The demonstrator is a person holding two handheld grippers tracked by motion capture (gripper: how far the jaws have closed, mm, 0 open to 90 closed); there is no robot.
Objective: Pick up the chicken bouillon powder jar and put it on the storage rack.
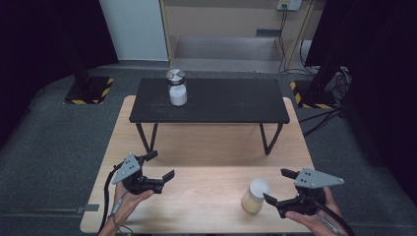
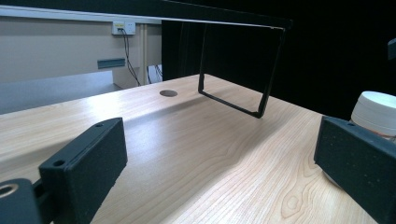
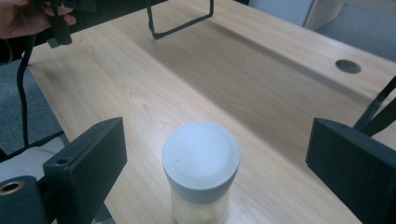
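A jar of pale yellow stuff with a white lid (image 1: 255, 195) stands on the wooden table (image 1: 206, 147) near its front right. My right gripper (image 1: 276, 185) is open just to the right of it, jaws pointing at it. In the right gripper view the jar (image 3: 201, 163) stands ahead between the wide-apart jaws, and neither pad touches it. My left gripper (image 1: 162, 165) is open at the front left with nothing between its jaws (image 2: 219, 140); the jar's lid (image 2: 380, 109) peeks past its right jaw. A second jar with a silver lid (image 1: 176, 87) stands on the black shelf (image 1: 231, 101).
The low black shelf spans the back of the table on thin metal legs (image 2: 261, 100). A round cable hole (image 3: 348, 66) lies in the tabletop near it. The person's left hand (image 3: 23, 18) holds the other gripper at the table's left edge. Grey carpet surrounds the table.
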